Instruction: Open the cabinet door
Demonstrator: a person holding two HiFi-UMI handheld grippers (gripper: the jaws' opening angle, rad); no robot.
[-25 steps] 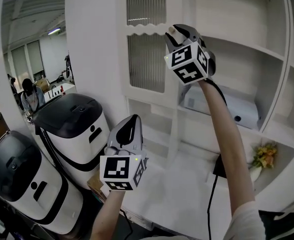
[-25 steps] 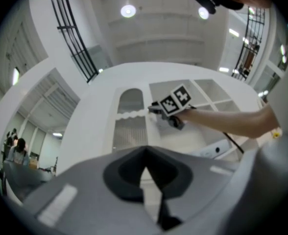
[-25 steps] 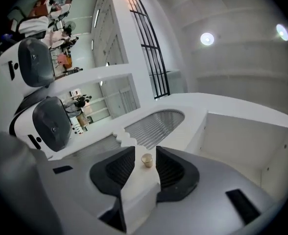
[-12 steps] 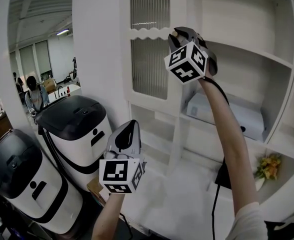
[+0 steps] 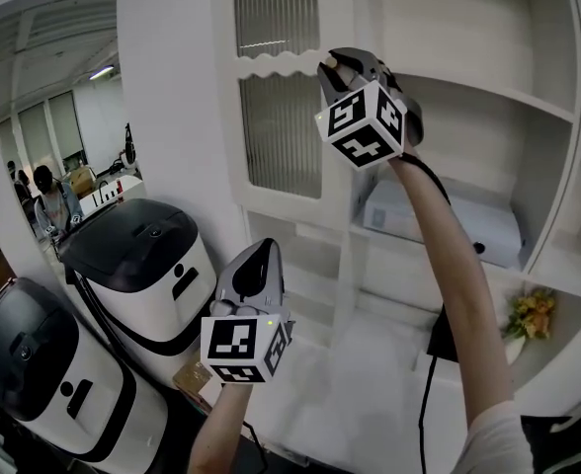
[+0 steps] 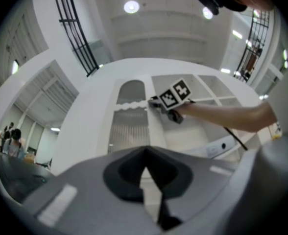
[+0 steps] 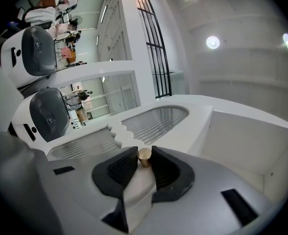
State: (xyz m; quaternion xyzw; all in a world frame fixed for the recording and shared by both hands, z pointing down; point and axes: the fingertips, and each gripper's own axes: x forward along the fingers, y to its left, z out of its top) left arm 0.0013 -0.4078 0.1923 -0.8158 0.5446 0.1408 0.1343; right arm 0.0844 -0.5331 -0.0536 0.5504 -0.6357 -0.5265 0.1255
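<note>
The white cabinet door [image 5: 281, 117] has ribbed glass panels and a small brass knob [image 7: 144, 155] on its right stile. My right gripper [image 5: 335, 67] is raised at that edge; its jaws have just been closing, and both pads now press on the knob. In the right gripper view, the right gripper [image 7: 144, 161] has the knob between its black pads, with the door [image 7: 154, 121] beyond. My left gripper [image 5: 261, 255] hangs lower, in front of the cabinet, shut and empty, apart from the door. The left gripper view shows the left gripper [image 6: 145, 153] pointing up at the door [image 6: 129, 126].
Two white-and-black lidded appliances [image 5: 137, 255] [image 5: 34, 354] stand at the left. Open shelves [image 5: 488, 97] to the right hold a white box-shaped device [image 5: 449, 220]. Yellow flowers [image 5: 530, 312] and a black cable [image 5: 424, 393] are lower right. People [image 5: 48, 191] sit far back on the left.
My right gripper has stayed at the door's right edge by the knob. The left gripper has drifted slightly. The view has shifted a little.
</note>
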